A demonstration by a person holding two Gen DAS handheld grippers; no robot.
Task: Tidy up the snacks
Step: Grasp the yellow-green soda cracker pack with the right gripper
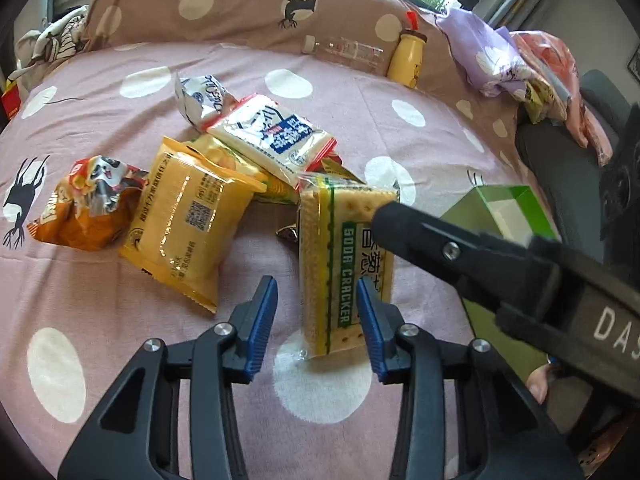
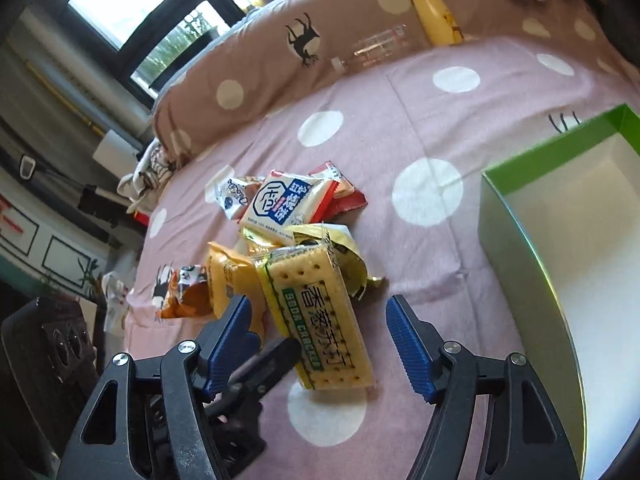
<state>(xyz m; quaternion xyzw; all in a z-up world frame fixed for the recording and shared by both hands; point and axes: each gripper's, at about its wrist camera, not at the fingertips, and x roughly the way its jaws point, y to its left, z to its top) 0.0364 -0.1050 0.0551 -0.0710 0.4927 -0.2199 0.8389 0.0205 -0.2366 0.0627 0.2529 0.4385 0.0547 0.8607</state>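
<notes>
Blue-padded left gripper (image 1: pixel 317 312) astride cracker pack (image 1: pixel 346 264)

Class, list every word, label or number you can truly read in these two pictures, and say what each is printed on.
"SODA CRACKER": green band on the cracker pack.
"DAS": the right gripper's black body, cut off by the frame edge.
Chinese print on the cracker pack, white-and-blue pack and yellow pack: too small to read.
</notes>
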